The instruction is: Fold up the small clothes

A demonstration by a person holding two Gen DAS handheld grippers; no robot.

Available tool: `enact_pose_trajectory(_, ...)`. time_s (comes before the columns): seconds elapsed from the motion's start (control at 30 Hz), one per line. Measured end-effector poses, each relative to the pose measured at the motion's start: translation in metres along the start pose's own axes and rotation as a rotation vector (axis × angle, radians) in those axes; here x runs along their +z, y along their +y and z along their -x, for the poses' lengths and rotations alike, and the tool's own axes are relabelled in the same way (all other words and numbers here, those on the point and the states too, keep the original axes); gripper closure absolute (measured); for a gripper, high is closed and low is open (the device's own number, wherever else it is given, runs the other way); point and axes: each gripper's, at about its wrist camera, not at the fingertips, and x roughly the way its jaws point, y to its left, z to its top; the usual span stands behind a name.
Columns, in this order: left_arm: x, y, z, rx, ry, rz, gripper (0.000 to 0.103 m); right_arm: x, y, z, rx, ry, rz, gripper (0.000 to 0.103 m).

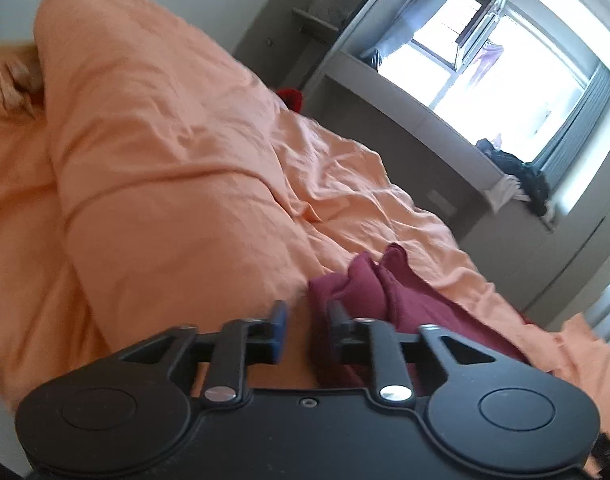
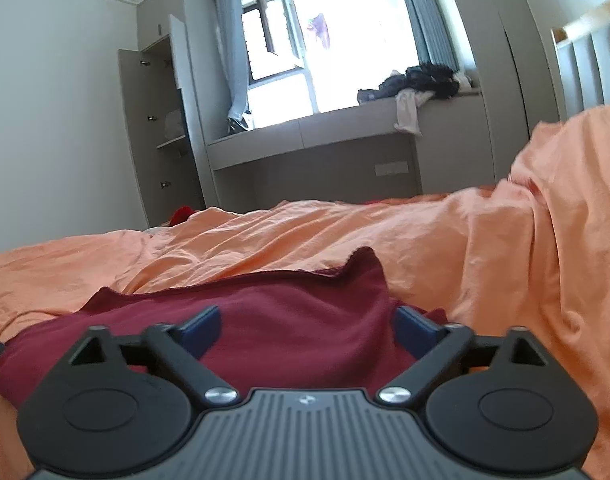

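Note:
A dark red garment lies bunched on the orange bed cover. My left gripper hovers at the garment's left edge, jaws a narrow gap apart. The cloth's edge rests against the right finger; orange cover shows beside the blue left pad, so the pads do not clamp it. In the right wrist view the same garment spreads flat with one corner peaked up. My right gripper stands wide open just above it, its blue pads apart over the cloth and nothing pinched.
A thick fold of the orange duvet rises beside the garment. Beyond the bed are a window bench with a pile of dark clothes, an open wardrobe, a small red item at the bed's far edge and a padded headboard.

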Motion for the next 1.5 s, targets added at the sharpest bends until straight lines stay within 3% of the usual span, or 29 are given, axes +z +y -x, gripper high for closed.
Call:
enact_pose_trajectory(0.1,-0.004,-0.011,0.012,0.018,-0.037,-0.083,0.053,-0.005,0.013,0.004,-0.021,-0.029,0.053,0.000)
enact_pose_trajectory(0.17,-0.007,-0.016,0.022,0.024,-0.060,-0.120,0.033,-0.008,0.021,0.006,-0.028,-0.041,0.074,0.000)
enact_pose_trajectory(0.3,-0.020,-0.026,0.045,0.021,-0.087,-0.161,0.017,-0.017,0.038,0.010,-0.032,-0.077,0.117,0.000)
enact_pose_trajectory(0.37,-0.030,-0.028,0.055,-0.002,-0.082,-0.151,0.003,-0.021,0.050,0.010,-0.028,-0.088,0.145,0.000)
enact_pose_trajectory(0.53,-0.049,-0.035,0.060,-0.040,-0.018,-0.137,0.001,-0.030,0.072,0.008,-0.006,-0.094,0.191,0.000)
enact_pose_trajectory(0.83,-0.067,-0.049,0.026,-0.084,0.120,-0.036,0.001,-0.036,0.097,0.005,-0.008,-0.133,0.224,0.000)
enact_pose_trajectory(1.1,-0.069,-0.058,0.017,-0.068,0.110,-0.064,0.001,-0.041,0.105,0.002,-0.005,-0.133,0.219,0.000)
enact_pose_trajectory(1.5,-0.071,-0.061,0.011,-0.072,0.086,-0.088,0.001,-0.055,0.105,-0.006,-0.009,-0.057,0.220,0.000)
